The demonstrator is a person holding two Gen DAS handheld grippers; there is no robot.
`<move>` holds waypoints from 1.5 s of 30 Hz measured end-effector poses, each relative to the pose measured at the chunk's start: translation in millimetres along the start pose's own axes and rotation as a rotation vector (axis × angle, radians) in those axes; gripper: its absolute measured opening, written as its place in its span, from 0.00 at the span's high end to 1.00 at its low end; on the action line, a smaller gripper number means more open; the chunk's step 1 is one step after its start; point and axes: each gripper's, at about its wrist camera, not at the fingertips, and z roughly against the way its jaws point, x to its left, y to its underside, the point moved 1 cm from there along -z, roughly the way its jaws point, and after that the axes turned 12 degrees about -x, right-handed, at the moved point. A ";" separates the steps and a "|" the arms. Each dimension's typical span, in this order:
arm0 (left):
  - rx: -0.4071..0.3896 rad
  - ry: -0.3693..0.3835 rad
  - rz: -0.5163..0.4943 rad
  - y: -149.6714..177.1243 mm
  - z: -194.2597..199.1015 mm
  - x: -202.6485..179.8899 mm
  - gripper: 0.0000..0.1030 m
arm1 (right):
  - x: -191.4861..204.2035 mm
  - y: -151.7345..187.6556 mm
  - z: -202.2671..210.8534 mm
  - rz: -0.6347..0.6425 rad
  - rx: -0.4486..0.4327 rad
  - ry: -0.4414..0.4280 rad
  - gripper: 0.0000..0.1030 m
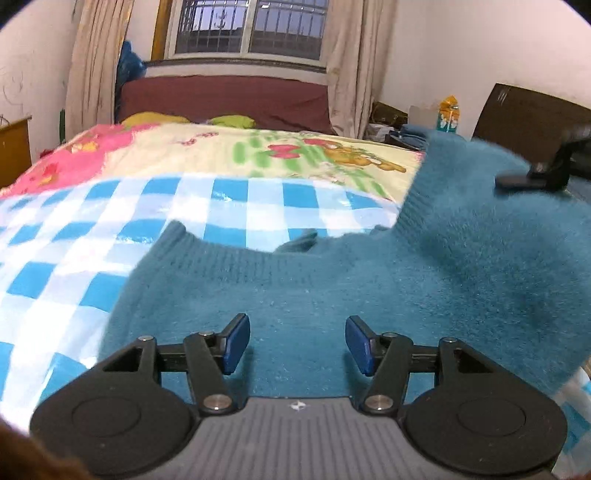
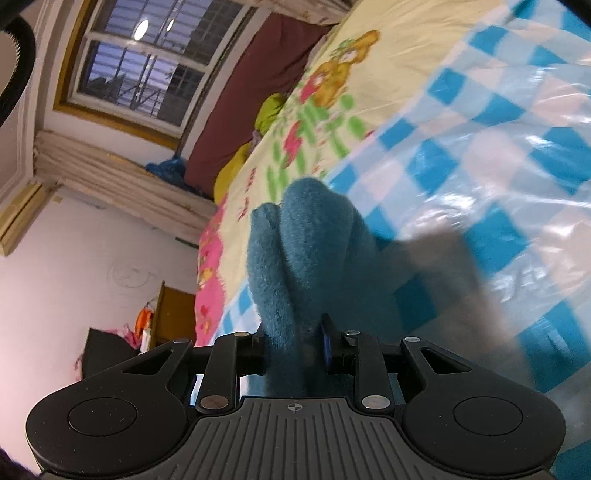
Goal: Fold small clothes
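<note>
Jaws, left: we see the left gripper (image 1: pixel 297 341) with its blue pads (image 1: pixel 236 343) standing well apart above the knit, nothing pinched between them.
Jaws, right: we see the right gripper (image 2: pixel 295 343) clamped on a bunched fold of the teal sweater (image 2: pixel 299 254), the cloth filling the narrow gap between the pads (only one blue pad shows, the other is buried in the fuzz).
Bed: we look across a wide bed (image 1: pixel 229 147) under a cartoon-print quilt, cream with a pink patch at its left, reaching back to a dark red headboard (image 1: pixel 225 98).
Sheet: a glossy blue-and-white checked sheet (image 1: pixel 92 236) covers the near part of the bed.
Sweater: in the left wrist view the teal sweater (image 1: pixel 369 288) lies partly on the checked sheet, ribbed neckline toward the quilt; its right side is lifted off the bed, where we see the right gripper's dark finger (image 1: pixel 532 177) against the fuzzy cloth.
Window: a barred window (image 1: pixel 247 27) sits above the headboard, with pale curtains (image 1: pixel 347 62) on both sides.
Pillows: yellow-green pillows (image 1: pixel 232 120) rest at the head of the bed (small and partly hidden).
</note>
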 end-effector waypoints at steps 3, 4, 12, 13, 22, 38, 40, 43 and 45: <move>0.096 0.056 0.029 11.8 -29.3 -5.3 0.40 | 25.3 19.7 -14.9 0.029 0.030 -0.007 0.76; 0.099 0.048 0.030 14.9 -34.1 -6.1 0.39 | 32.7 27.3 -19.7 0.039 0.041 -0.007 0.76; 0.057 0.031 0.091 4.7 17.5 30.9 0.39 | 65.3 81.1 -66.0 0.057 0.127 -0.012 0.76; 0.051 0.028 0.101 5.1 27.5 37.7 0.39 | 66.5 85.8 -70.1 0.053 0.132 -0.008 0.76; 0.021 -0.050 0.259 23.0 88.1 93.4 0.39 | 79.7 130.7 -105.5 0.070 0.154 0.074 0.76; 0.079 -0.056 0.377 45.6 121.6 132.1 0.39 | 92.0 184.7 -153.8 0.091 0.252 0.098 0.49; 0.060 -0.072 0.386 44.0 127.5 135.0 0.39 | 95.0 185.4 -153.0 0.090 0.263 0.098 0.45; 0.019 -0.088 0.388 40.7 145.3 133.3 0.39 | 106.2 183.7 -143.3 0.157 0.263 0.076 0.46; -0.013 -0.097 0.377 36.2 155.4 130.4 0.39 | 112.4 180.0 -135.0 0.183 0.275 0.040 0.46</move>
